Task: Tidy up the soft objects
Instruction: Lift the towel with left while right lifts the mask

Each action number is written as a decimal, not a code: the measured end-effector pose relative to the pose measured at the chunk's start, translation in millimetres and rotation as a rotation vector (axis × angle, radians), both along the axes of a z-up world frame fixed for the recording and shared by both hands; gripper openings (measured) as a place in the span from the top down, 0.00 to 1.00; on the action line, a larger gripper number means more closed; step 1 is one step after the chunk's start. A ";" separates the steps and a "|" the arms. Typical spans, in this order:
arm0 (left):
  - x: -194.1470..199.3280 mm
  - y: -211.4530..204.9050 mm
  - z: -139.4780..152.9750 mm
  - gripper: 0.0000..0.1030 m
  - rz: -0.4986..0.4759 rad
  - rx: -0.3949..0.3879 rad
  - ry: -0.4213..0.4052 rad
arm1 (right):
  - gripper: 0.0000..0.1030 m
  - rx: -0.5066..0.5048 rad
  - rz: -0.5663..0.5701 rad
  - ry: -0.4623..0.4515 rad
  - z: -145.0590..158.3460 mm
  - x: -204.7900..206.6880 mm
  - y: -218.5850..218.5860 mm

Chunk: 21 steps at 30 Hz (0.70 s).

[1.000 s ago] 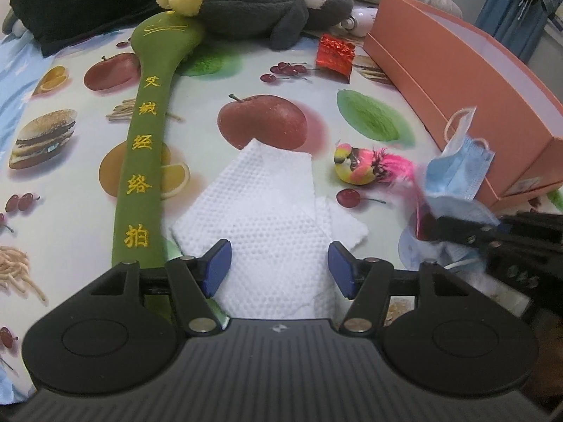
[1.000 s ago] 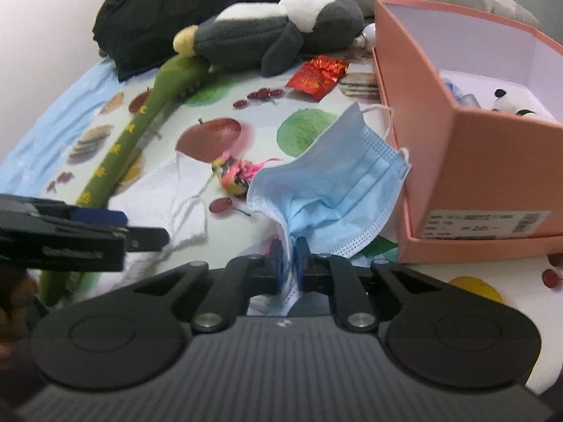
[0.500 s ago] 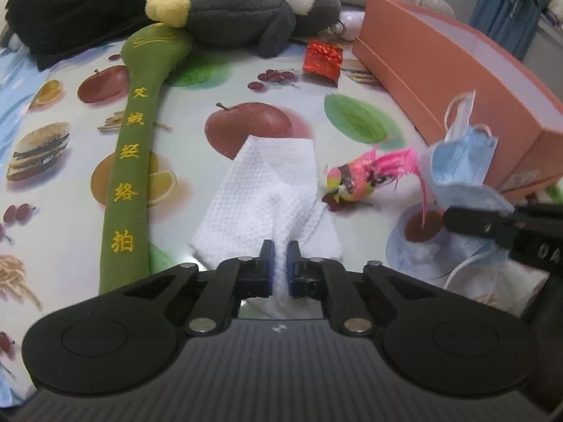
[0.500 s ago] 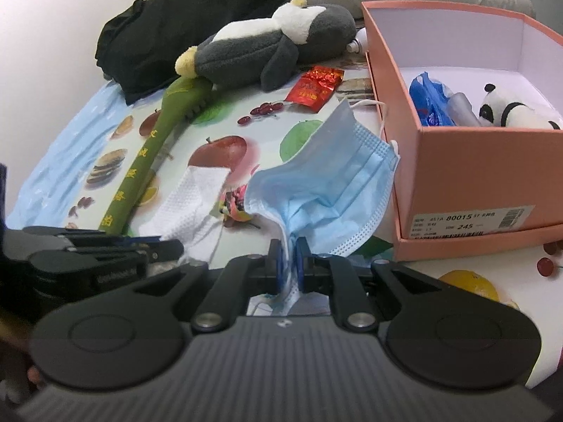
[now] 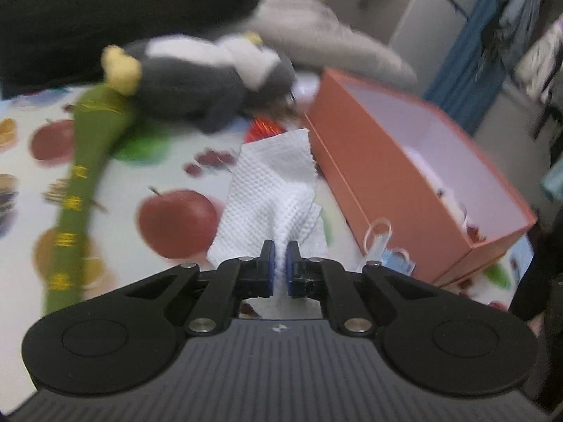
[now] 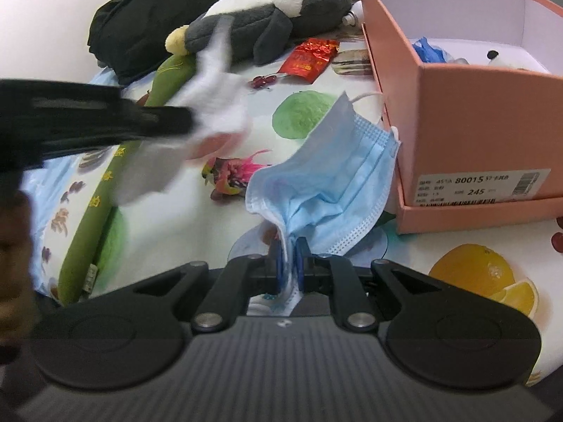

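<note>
Readable text: white label [image 6: 478, 184] on the end wall of the pink shoebox [image 6: 468, 112] shows "80015" and "245" plus a barcode; smaller print too fine to read. Green padded bat [image 5: 79, 183] carries a column of yellow embroidered Chinese characters, blurred here. Red foil packet [image 6: 309, 59] has print, not legible.

Left gripper [image 5: 279, 258]: blue pads clamped together on the white paper towel [image 5: 272, 190]. A second ago the jaws stood wide apart over the towel lying flat on the fruit-print tablecloth [image 5: 169, 161]; now the towel hangs lifted and bunched, its far corner up in front of the shoebox's near corner.

Right gripper [image 6: 289, 251]: pinched on the lower edge of the blue face mask [image 6: 330, 183], which drapes up just beside the shoebox. Same grip as a second ago.

Right wrist view only: box contents (a blue bag [image 6: 427, 51], a small panda toy), the pink feathered bird toy [image 6: 234, 172] on the cloth, and the left gripper from the side with the towel as a blurred white streak. Left wrist view only: grey cushion [image 5: 323, 42] behind the plush penguin [image 5: 197, 81], blue curtain [image 5: 471, 56] at the far right.
</note>
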State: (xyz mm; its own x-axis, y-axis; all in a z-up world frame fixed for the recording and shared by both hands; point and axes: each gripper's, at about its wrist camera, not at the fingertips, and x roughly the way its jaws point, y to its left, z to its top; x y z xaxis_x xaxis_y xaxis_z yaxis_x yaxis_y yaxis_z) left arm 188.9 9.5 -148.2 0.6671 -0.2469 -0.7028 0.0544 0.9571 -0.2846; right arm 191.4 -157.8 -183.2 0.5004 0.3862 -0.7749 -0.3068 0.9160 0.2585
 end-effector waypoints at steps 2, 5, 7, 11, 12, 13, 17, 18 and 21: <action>11.1 -13.9 -11.6 0.92 -0.033 0.024 0.041 | 0.88 0.004 -0.007 -0.007 2.3 -0.7 -2.4; 17.7 -23.2 -27.7 0.92 -0.047 0.037 0.101 | 0.89 -0.007 -0.022 -0.028 7.8 -3.6 -7.8; 16.3 -25.7 -33.3 0.92 -0.049 0.030 0.106 | 0.89 -0.017 -0.030 -0.034 11.1 -6.2 -13.0; 15.1 -31.3 -33.5 0.92 -0.054 0.059 0.103 | 0.89 -0.051 -0.035 -0.047 16.9 -11.6 -21.9; 15.9 -30.4 -34.2 0.92 -0.055 0.058 0.103 | 0.89 -0.056 -0.037 -0.047 17.9 -13.1 -23.7; 16.2 -30.0 -34.2 0.92 -0.054 0.057 0.104 | 0.89 -0.060 -0.039 -0.046 18.7 -14.8 -26.2; 17.2 -27.1 -31.8 0.92 -0.041 0.038 0.105 | 0.89 -0.060 -0.048 -0.036 20.8 -20.6 -34.2; 16.8 -25.4 -30.3 0.92 -0.034 0.034 0.103 | 0.89 -0.061 -0.050 -0.036 21.6 -22.0 -34.9; 13.9 -20.0 -21.6 0.92 -0.015 0.011 0.091 | 0.89 -0.057 -0.045 -0.044 27.7 -25.2 -35.1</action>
State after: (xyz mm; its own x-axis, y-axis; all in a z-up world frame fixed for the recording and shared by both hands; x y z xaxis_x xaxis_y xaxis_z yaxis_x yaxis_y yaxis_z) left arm 202.9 -10.6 -169.8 0.5970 -0.2483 -0.7629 0.0429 0.9594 -0.2787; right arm 166.2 -192.8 -155.5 0.5502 0.3186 -0.7719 -0.2753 0.9419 0.1926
